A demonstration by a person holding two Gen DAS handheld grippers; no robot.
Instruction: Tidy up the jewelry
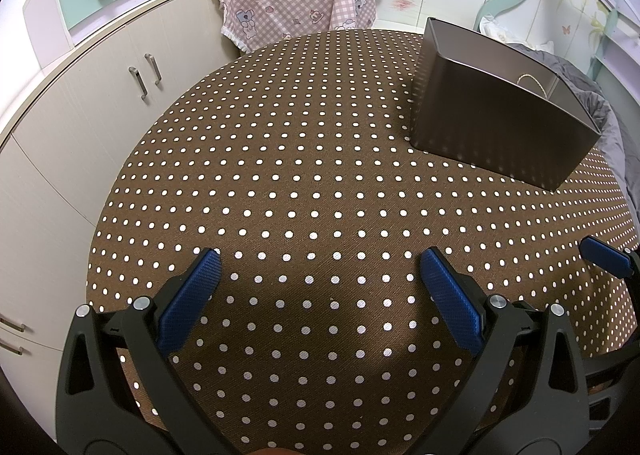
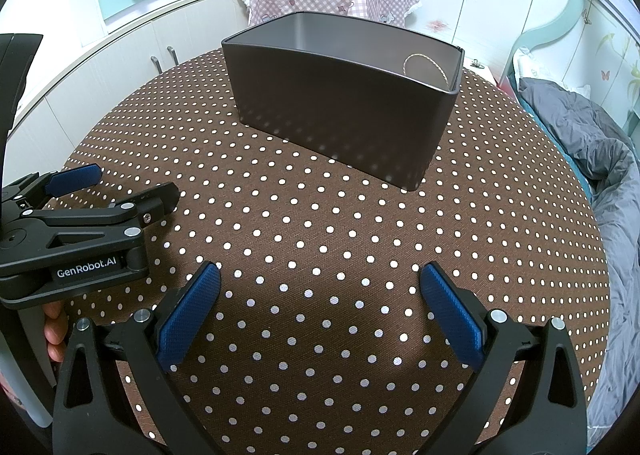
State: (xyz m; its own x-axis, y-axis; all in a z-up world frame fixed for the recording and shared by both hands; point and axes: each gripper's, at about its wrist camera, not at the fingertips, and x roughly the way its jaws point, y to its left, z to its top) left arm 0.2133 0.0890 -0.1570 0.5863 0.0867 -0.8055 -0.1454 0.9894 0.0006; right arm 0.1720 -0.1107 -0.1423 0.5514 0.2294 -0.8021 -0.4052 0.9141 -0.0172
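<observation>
Two claws hover spread and empty over the dotted bench (image 2: 320, 235). Upper centre of the right view stands the dark box (image 2: 340, 111), a cord loop (image 2: 424, 67) inside; its long axis runs left-right, nearer the right claw (image 2: 320, 303) than the left claw (image 1: 320, 287).

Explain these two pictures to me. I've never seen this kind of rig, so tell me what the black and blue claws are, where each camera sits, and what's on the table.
A person holds two hand-held grippers, each with a camera looking along its blue-padded fingers. One picture comes from the left gripper, the other from the right gripper. Both are open and hold nothing. They hover over a brown dotted tablecloth. On it stands a dark open box with a thin looped chain inside against its wall. No other jewelry shows.
</observation>
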